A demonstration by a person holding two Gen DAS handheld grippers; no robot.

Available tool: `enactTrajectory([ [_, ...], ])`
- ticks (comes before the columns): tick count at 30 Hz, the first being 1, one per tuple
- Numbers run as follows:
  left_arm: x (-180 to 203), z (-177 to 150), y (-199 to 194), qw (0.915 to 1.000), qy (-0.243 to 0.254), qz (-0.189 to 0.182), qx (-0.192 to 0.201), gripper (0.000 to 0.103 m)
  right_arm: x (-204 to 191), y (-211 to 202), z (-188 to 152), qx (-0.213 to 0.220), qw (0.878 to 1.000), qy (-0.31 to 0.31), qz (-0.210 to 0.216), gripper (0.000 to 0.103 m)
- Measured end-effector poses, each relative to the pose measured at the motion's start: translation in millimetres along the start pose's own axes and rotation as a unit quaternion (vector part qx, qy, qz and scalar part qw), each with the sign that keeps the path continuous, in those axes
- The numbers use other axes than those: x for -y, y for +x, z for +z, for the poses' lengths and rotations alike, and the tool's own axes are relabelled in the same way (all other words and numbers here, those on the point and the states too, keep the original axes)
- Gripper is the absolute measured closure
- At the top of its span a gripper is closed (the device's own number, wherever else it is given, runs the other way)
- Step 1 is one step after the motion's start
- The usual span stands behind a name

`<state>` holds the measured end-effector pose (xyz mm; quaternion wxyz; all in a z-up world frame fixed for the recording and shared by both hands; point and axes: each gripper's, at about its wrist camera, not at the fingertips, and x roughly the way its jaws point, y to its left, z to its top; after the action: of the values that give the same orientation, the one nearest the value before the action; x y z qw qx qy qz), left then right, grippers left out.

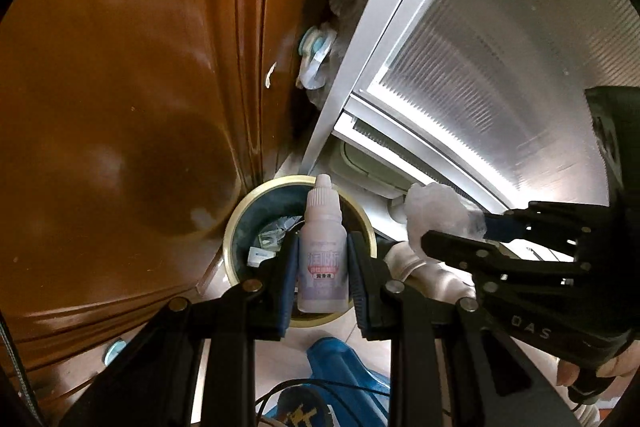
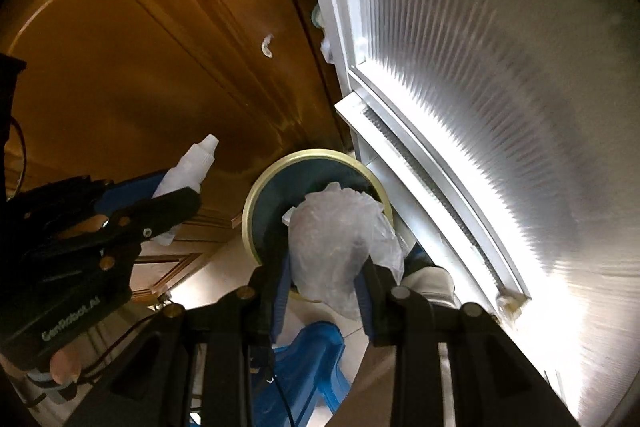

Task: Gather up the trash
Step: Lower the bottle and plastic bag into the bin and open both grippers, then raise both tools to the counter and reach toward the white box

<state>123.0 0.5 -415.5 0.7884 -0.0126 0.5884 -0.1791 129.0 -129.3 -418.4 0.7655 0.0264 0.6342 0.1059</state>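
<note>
Your left fingers (image 1: 287,267) are clamped on a dropper bottle (image 1: 322,247), right fingers (image 2: 280,291) on a crumpled bag (image 2: 340,247), trash bin (image 1: 236,223) just beyond both.

The dropper bottle's (image 1: 322,251) label print is blurred; bin (image 1: 236,227) contents (mostly hidden) unreadable.

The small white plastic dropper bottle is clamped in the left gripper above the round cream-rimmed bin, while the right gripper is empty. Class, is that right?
One detail is wrong: the right gripper is not empty. It is shut on a crumpled clear plastic bag, as the right wrist view shows. The rest stands: the left gripper clamps the small white plastic dropper bottle above the round cream-rimmed bin.
</note>
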Motion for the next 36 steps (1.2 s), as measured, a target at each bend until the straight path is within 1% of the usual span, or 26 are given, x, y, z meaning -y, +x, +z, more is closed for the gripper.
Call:
enactTrajectory([
  [5, -4.9, 1.4, 5.1, 0.9999, -0.010, 0.001, -0.007, 0.080, 4.4, 10.2, 5.9, -0.014, 1.000, 0.016, 0.019, 0.069],
  [7, -6.1, 0.8, 5.5, 0.9999, -0.012, 0.003, -0.009, 0.076, 5.7, 14.1, 6.5, -0.022, 0.999, 0.019, 0.023, 0.066],
  [10, -6.9, 0.7, 6.5, 0.9998, -0.015, 0.008, -0.011, 0.063, 8.2, 18.8, 6.1, -0.028, 0.999, 0.027, 0.031, 0.064],
  [11, -6.7, 0.9, 7.8, 0.9998, -0.016, 0.009, -0.012, 0.052, 8.5, 20.5, 6.5, -0.027, 0.999, 0.029, 0.033, 0.063],
  [12, -6.8, 0.8, 7.9, 0.9997, -0.016, 0.011, -0.012, 0.045, 8.6, 20.3, 6.2, -0.026, 0.999, 0.030, 0.037, 0.063],
  [18, -8.8, 1.1, 3.7, 0.9994, -0.022, 0.027, -0.006, 0.039, 8.5, 17.3, 3.7, -0.020, 0.998, 0.033, 0.044, 0.058],
  [22, -8.7, 0.7, -1.6, 0.9992, -0.023, 0.032, 0.000, 0.039, 6.5, 6.2, 0.5, -0.009, 0.999, 0.033, 0.040, 0.057],
  [27, -0.9, -1.3, -11.6, 0.9993, -0.013, 0.033, 0.009, 0.039, 5.9, -10.6, -5.5, 0.006, 0.999, 0.038, 0.038, 0.057],
  [32, 16.0, -5.7, -34.7, 0.9991, 0.010, 0.036, 0.020, 0.039, 4.9, -36.0, -14.1, 0.019, 0.998, 0.046, 0.032, 0.057],
  [36, 32.9, -9.9, -69.9, 0.9977, 0.034, 0.035, 0.047, 0.039, 2.5, -64.9, -20.3, 0.033, 0.997, 0.050, 0.038, 0.057],
])
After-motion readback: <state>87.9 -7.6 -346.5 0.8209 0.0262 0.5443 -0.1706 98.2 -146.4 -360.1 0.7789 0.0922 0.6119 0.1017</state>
